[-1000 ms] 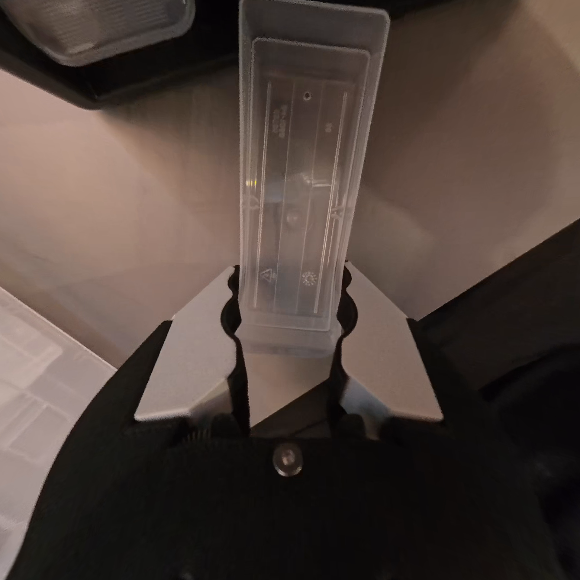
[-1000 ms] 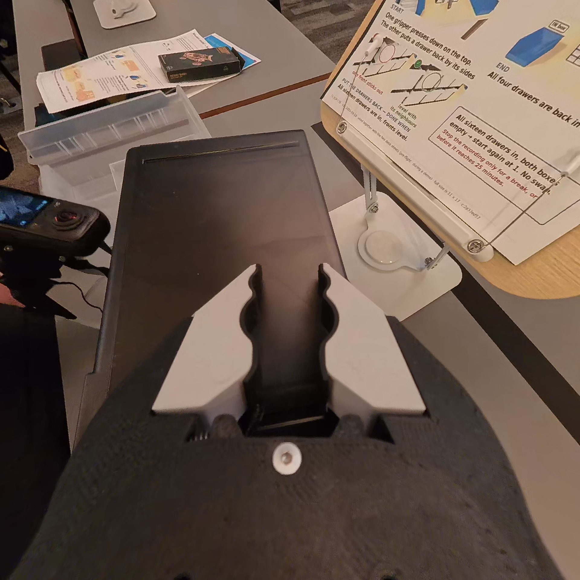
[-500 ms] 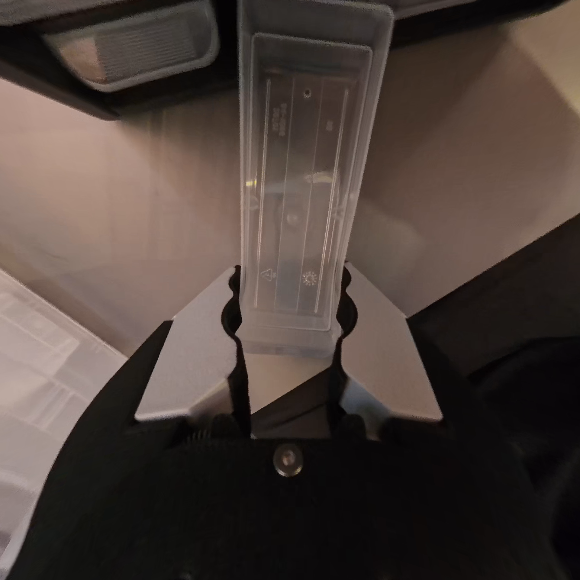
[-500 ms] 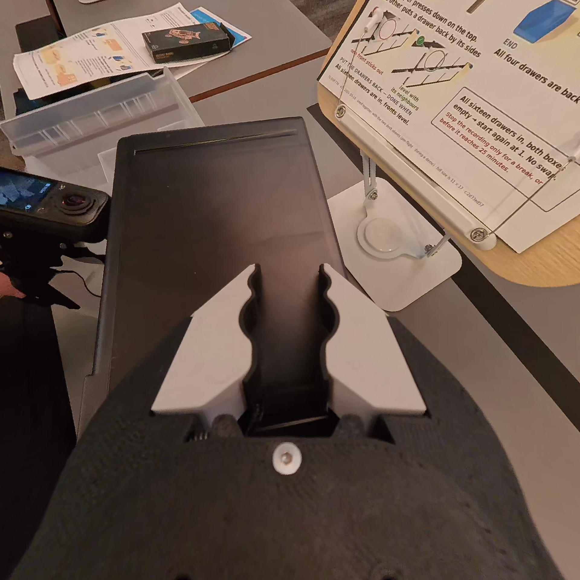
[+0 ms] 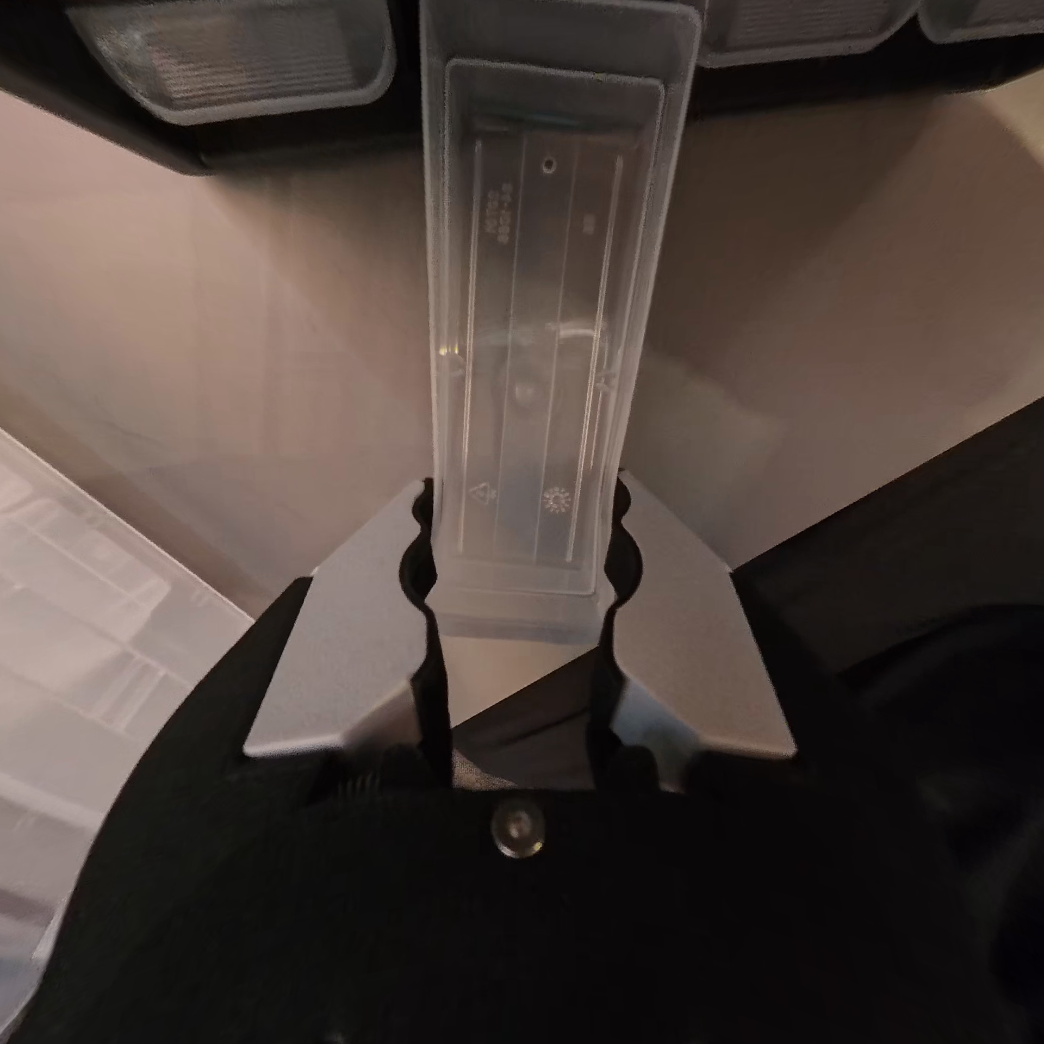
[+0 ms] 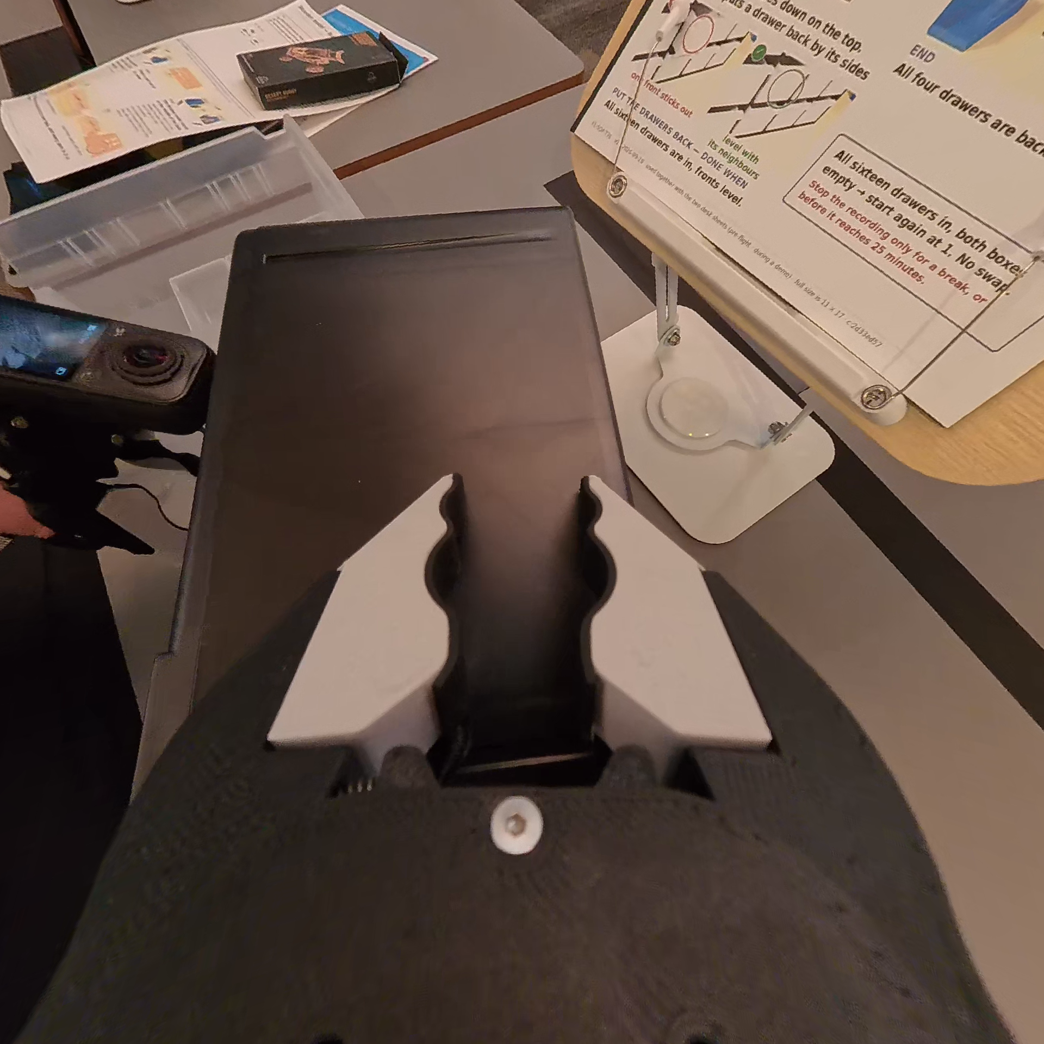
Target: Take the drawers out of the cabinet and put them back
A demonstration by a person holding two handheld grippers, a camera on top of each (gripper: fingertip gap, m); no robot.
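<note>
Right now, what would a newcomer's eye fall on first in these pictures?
First, the clear plastic drawer gripped by its sides in the left tool, its far end at the dark cabinet. Then the right tool, open, over the cabinet's flat black top, with the instruction board to its right.

Clear drawer (image 5: 542, 316); black cabinet (image 6: 407, 395); grey claw fingers (image 5: 350, 621).

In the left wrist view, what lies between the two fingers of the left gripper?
The clear drawer lies there, its near end clamped by the left gripper.
</note>
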